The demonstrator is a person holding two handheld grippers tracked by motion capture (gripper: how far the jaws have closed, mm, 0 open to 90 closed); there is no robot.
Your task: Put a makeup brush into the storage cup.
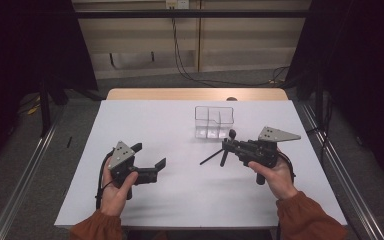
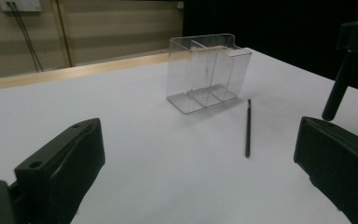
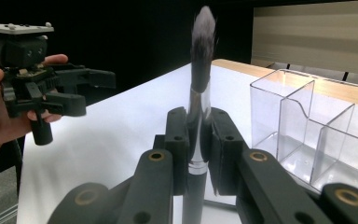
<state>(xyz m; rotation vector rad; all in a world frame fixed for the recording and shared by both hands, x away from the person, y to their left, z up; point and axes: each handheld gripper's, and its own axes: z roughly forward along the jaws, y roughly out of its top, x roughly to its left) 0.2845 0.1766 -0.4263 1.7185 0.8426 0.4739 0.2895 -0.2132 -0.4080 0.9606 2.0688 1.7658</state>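
A makeup brush with a dark handle, a silver ferrule and a soft grey tuft (image 3: 200,70) is held clenched between the fingers of the right gripper (image 3: 198,140), standing upright above the white table (image 1: 180,195). In the high view the right gripper (image 1: 228,147) is seen just in front of a clear plastic organiser with three compartments (image 1: 213,121), which stands upright near the far middle of the table. A thin black pencil-like stick (image 2: 248,127) is seen lying flat on the table just beside the organiser (image 2: 207,70), on the near side.

The fingers of the left gripper (image 1: 150,156) are spread wide and released, with nothing between them; the left gripper is held low over the table, well apart from the organiser and facing it.

The step in hand is judged to be the carrying of the brush to the organiser. For the next move, the brush would need to be lifted over the rim, lined up with one compartment and lowered handle-first before the fingers are released. Care is called for so that the light organiser is not knocked or tipped. The black stick is left to be picked up, probably by the left gripper.
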